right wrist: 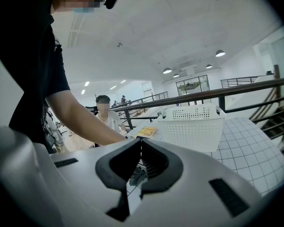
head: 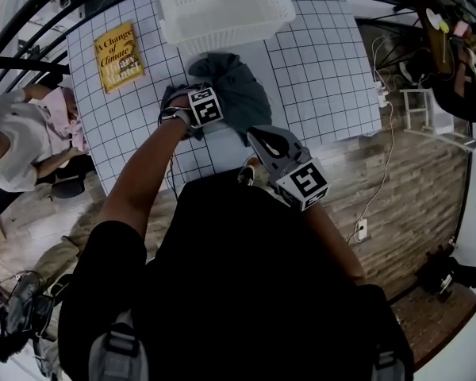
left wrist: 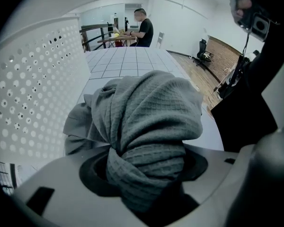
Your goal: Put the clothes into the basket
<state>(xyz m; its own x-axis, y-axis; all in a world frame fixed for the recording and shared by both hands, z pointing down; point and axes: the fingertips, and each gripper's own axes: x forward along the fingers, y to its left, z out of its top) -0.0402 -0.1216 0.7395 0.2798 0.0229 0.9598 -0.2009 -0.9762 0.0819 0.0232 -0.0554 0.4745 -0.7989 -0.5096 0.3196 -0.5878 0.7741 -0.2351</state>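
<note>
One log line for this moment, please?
left gripper: shut on grey cloth | right gripper: shut, empty | basket: cloth not yet in

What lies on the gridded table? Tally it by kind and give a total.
White perforated plastic basket: 1
Grey waffle-knit garment: 1
Yellow paperback book: 1
Total: 3

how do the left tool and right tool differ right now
The left tool grips a bunched grey cloth; the right tool is shut on nothing. The left tool points steeply down; the right tool sits nearly level. Both carry a marker cube.
</note>
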